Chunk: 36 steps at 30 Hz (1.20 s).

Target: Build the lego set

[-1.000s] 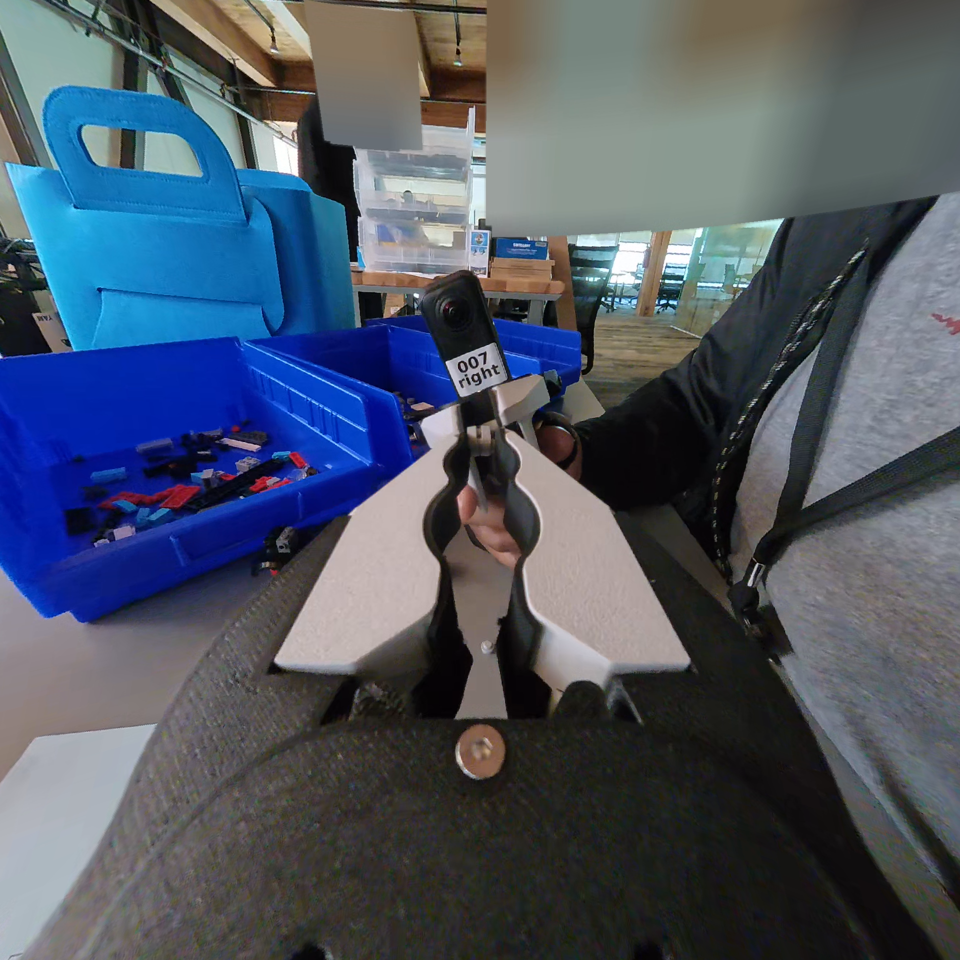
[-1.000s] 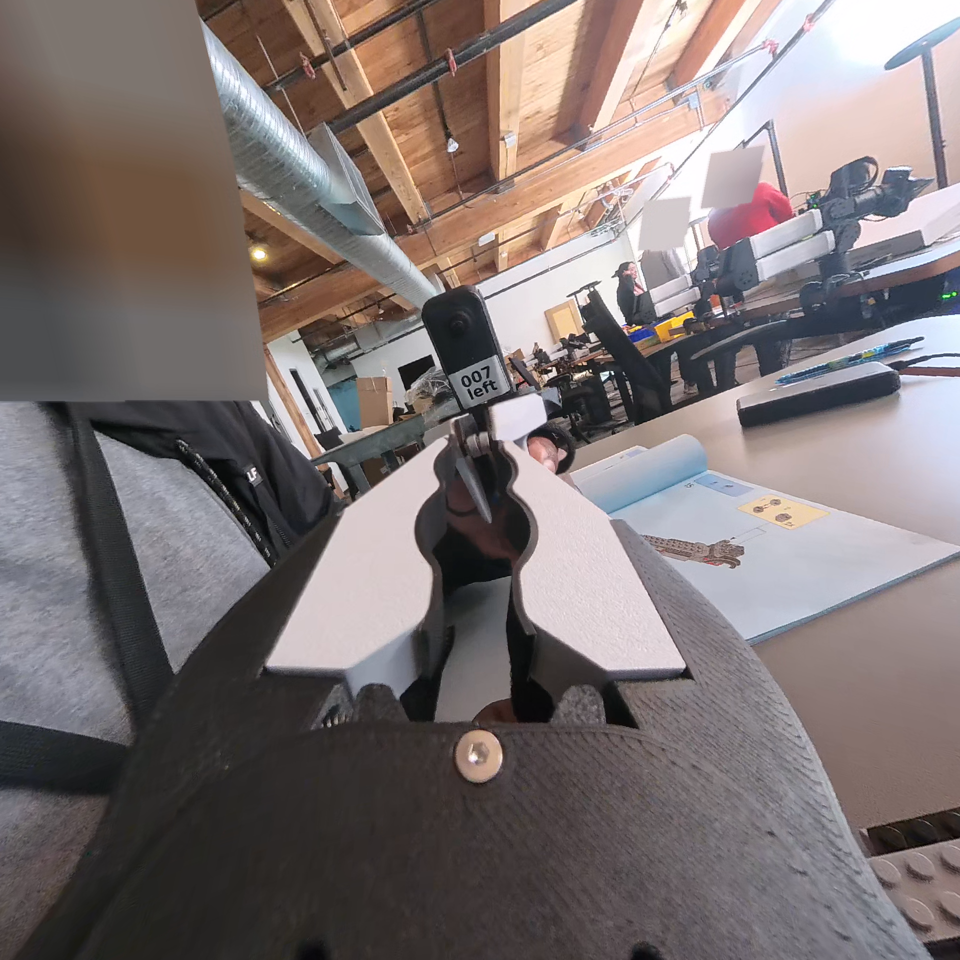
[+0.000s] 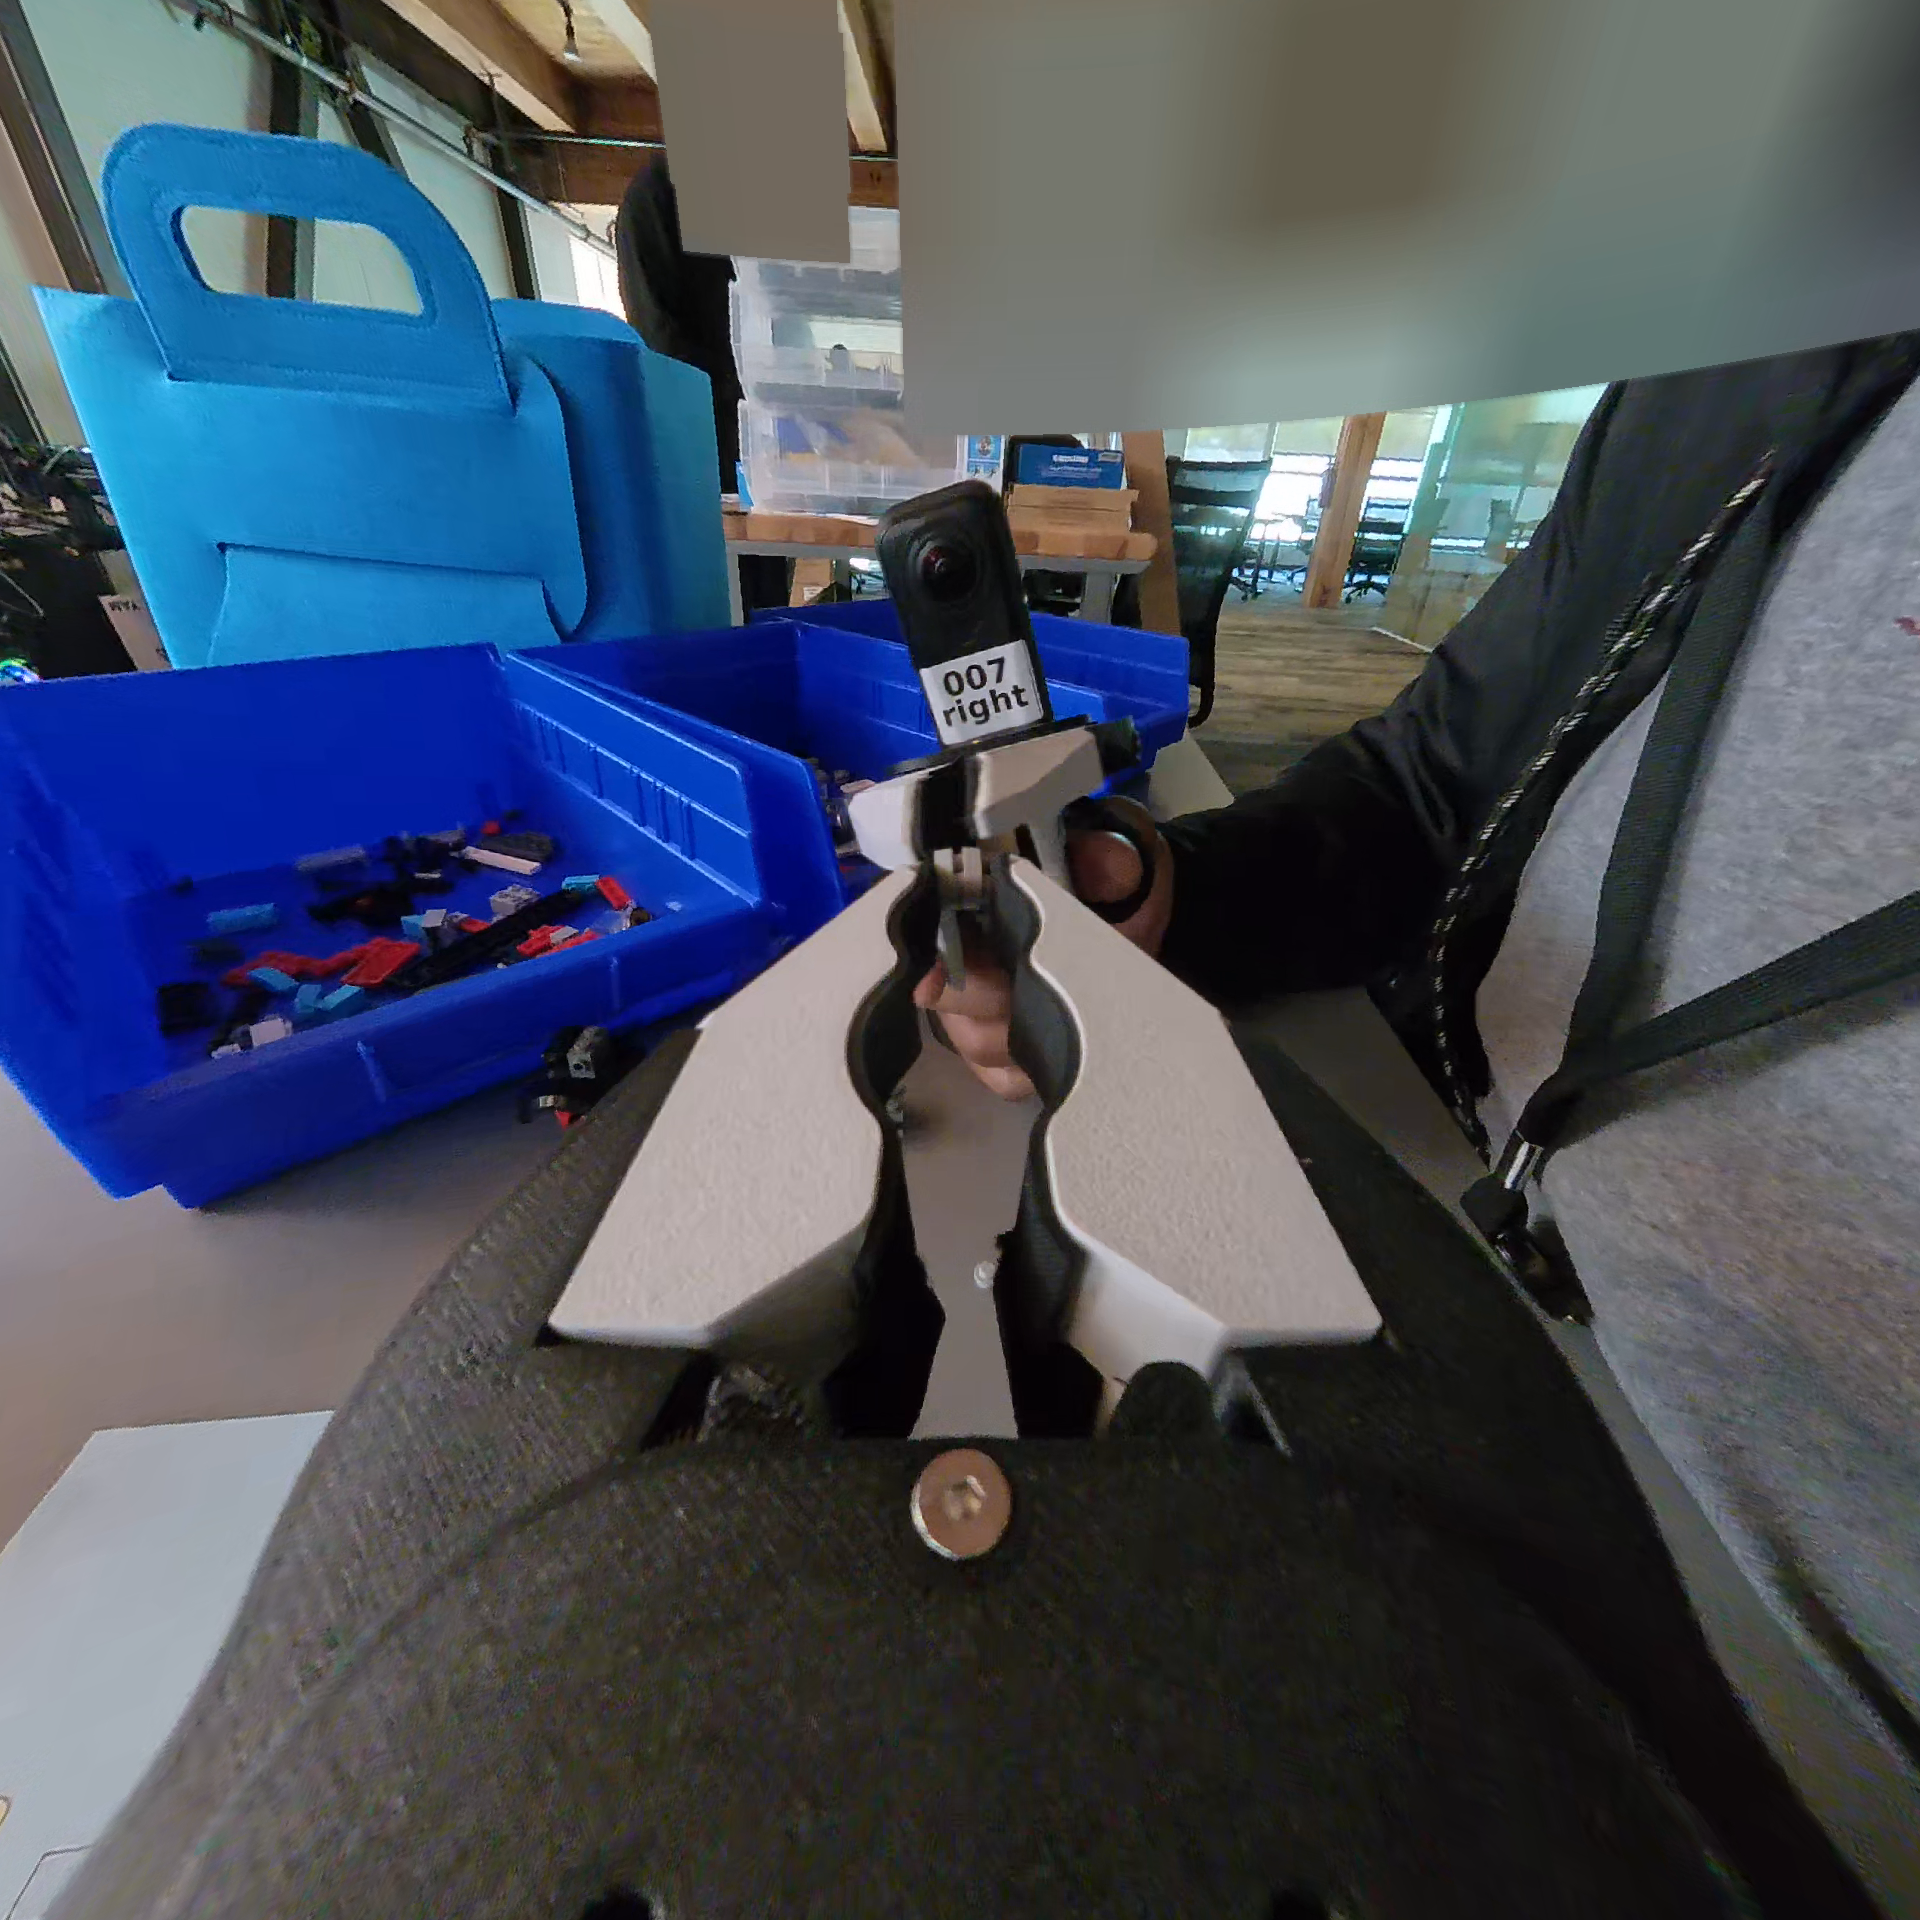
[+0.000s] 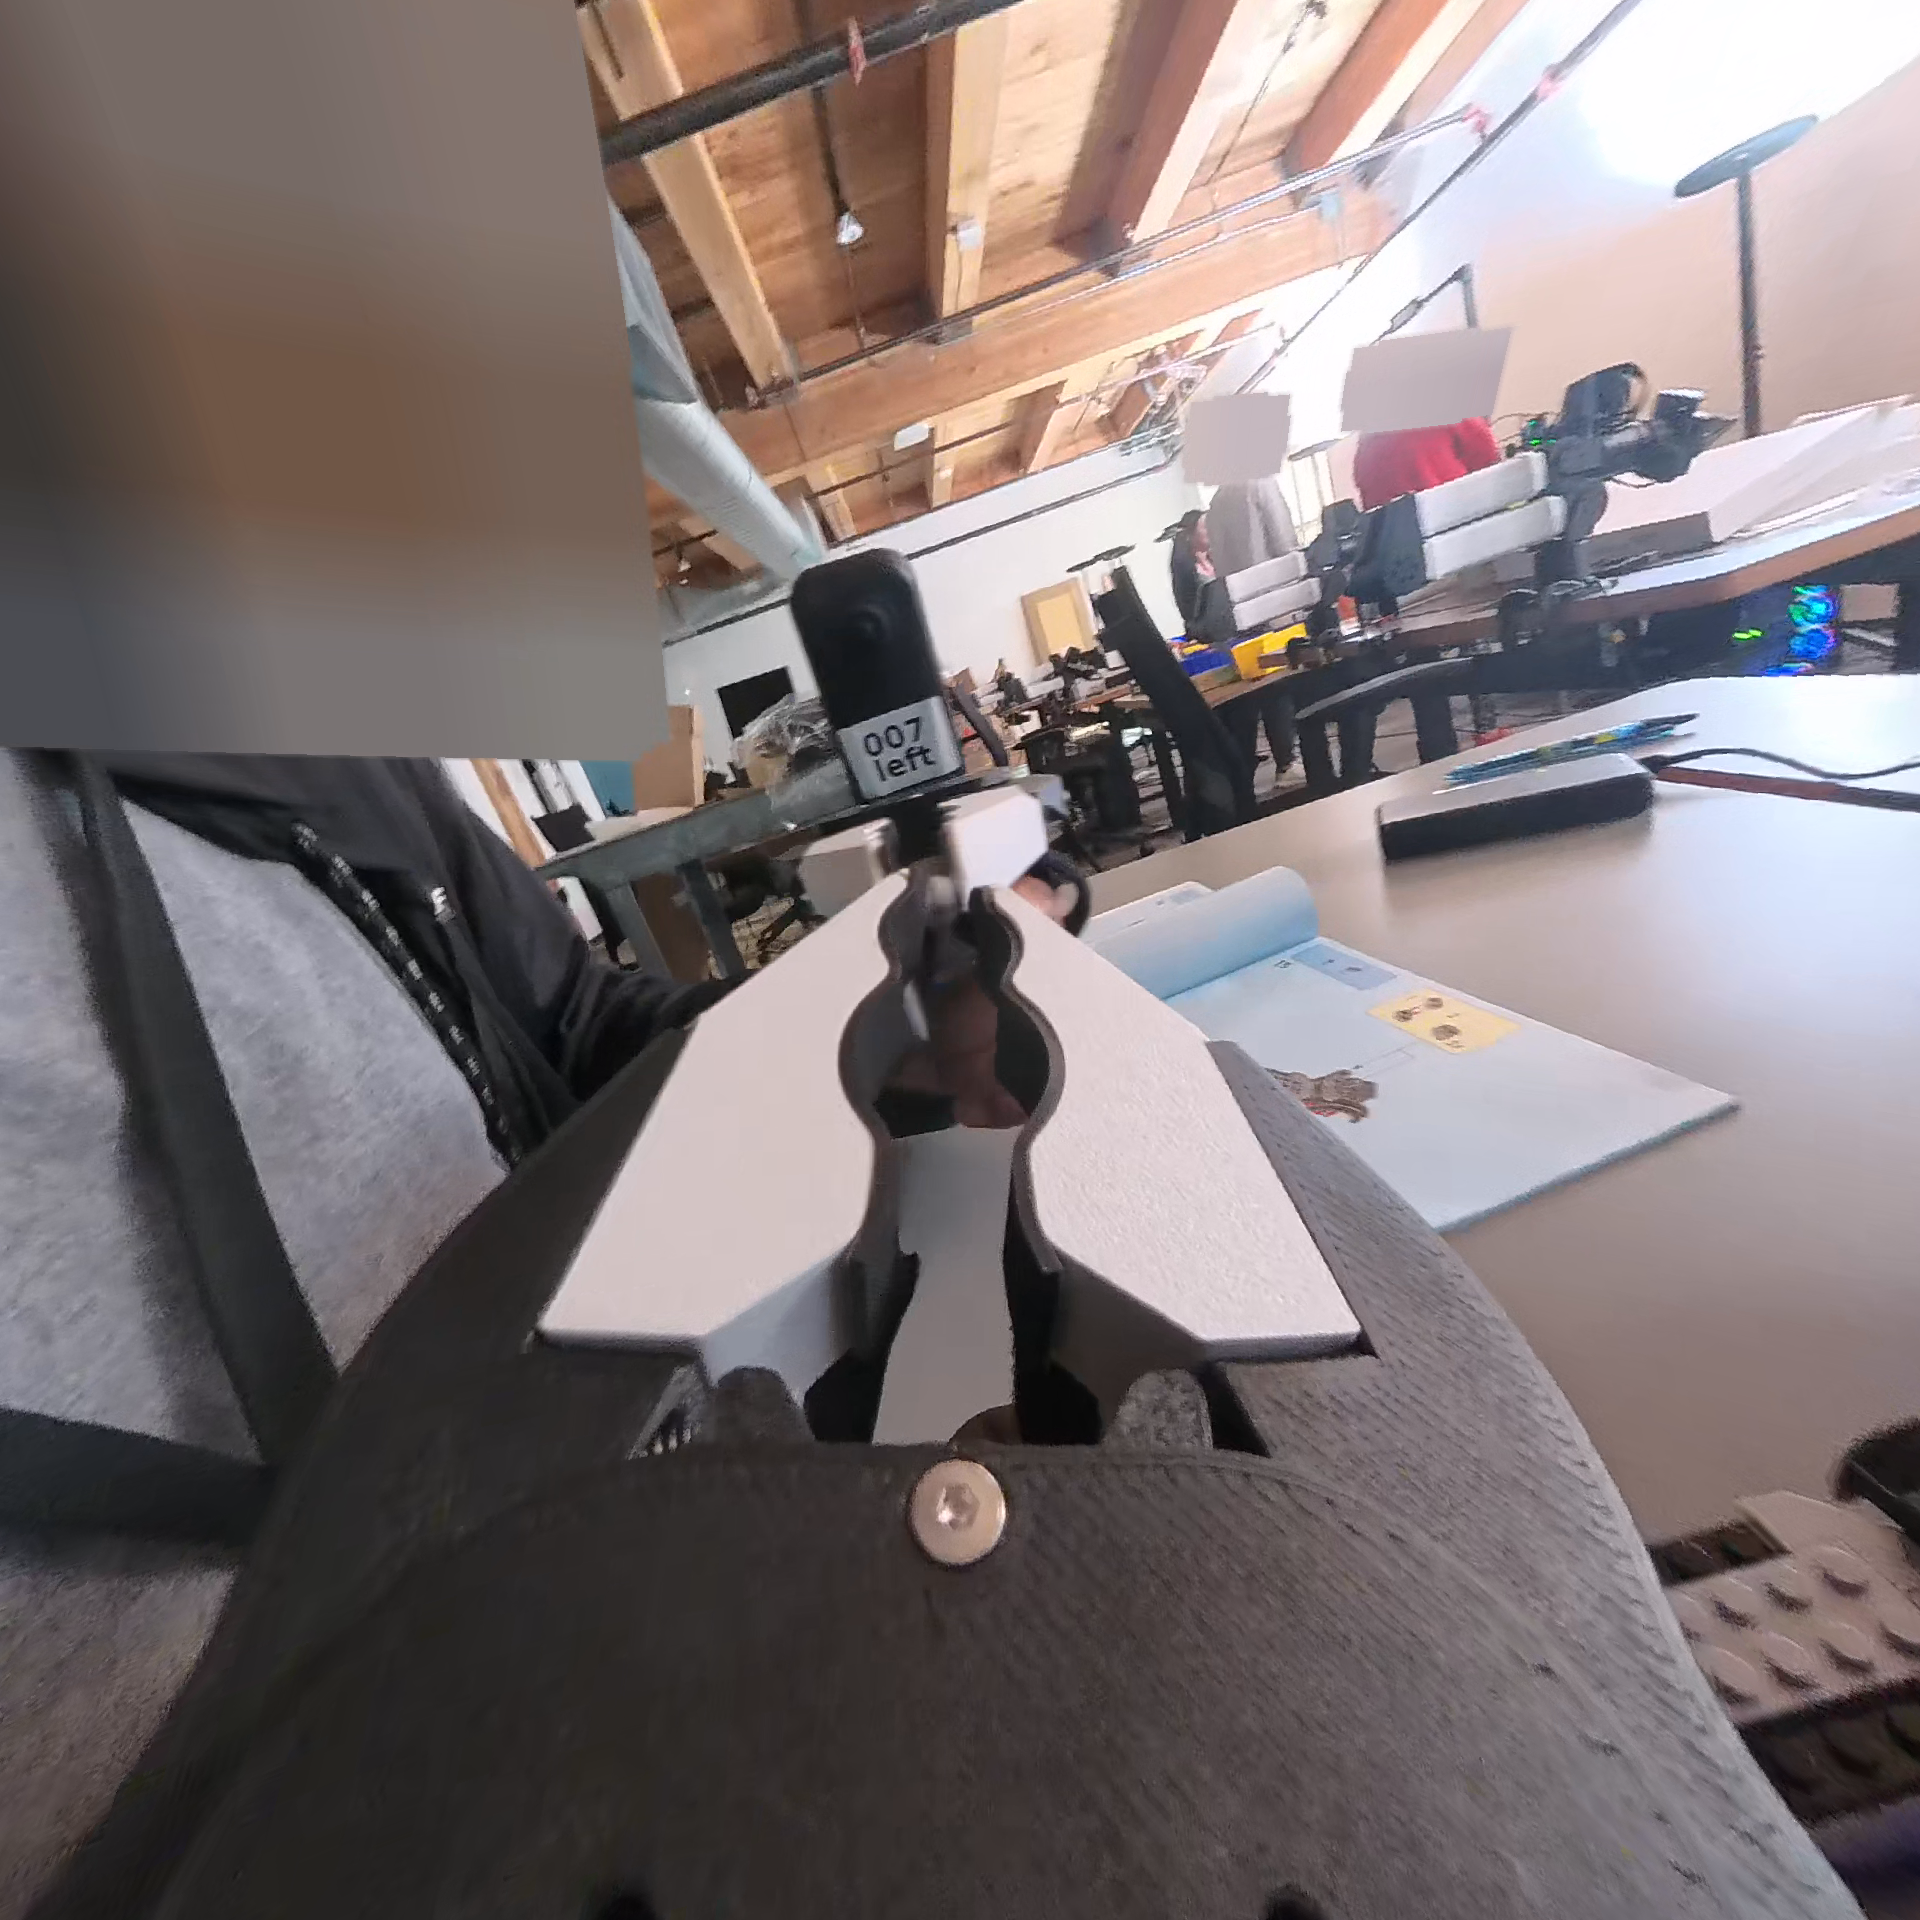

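Note:
My two grippers are held in the air, tip to tip, in front of the person's chest. In the left wrist view my left gripper (image 3: pixel 961 883) is nearly closed on a thin small grey lego piece (image 3: pixel 958 930). The right gripper (image 3: pixel 966 831) faces it, held by a hand. In the right wrist view my right gripper (image 4: pixel 948 904) is nearly closed on a small dark and pale piece (image 4: pixel 935 966). The left gripper (image 4: pixel 971 862) meets it head-on. How the pieces join is hidden by the fingers.
Blue bins (image 3: pixel 436 1049) stand on the table to the left, with loose bricks (image 3: pixel 395 935) inside and a blue felt bag (image 3: pixel 343 468) behind. A small lego assembly (image 3: pixel 577 1060) lies before the bin. An open instruction booklet (image 4: pixel 1455 1122), a grey studded plate (image 4: pixel 1787 1631) and a black device (image 4: pixel 1517 805) lie to the right. The tips of both grippers are at nearly the same place.
Both grippers stay tip to tip. The right wrist view has tilted and shifted slightly, so more of the grey plate shows at lower right.

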Available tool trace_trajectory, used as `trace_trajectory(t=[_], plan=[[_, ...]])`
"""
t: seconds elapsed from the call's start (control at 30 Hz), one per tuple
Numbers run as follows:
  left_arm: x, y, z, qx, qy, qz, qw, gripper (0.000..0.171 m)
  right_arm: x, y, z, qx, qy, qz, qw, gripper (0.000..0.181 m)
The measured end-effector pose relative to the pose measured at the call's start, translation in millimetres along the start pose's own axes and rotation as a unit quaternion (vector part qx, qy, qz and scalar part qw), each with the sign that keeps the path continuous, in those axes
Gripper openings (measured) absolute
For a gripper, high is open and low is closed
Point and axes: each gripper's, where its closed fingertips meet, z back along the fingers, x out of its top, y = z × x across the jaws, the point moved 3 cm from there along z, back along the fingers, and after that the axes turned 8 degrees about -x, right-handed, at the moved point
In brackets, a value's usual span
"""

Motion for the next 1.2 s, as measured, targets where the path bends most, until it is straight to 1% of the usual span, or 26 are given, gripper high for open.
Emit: trace_trajectory(t=[0.13,0.67,1.2], plan=[[-1,0,-1,-0.001,-0.003,0.002,1.0,0.01,-4,3,-2,0.001,0.008,0.01,1.0,0.013],[-5,0,-1,-0.022,-0.001,0.043,0.999,0.01,-8,2,-1,-0.01,0.019,0.04,0.999,0.009],[-10,3,0,-0.016,0.014,0.038,0.999,0.012,-13,-3,0,-0.02,0.033,0.033,0.999,0.008]])
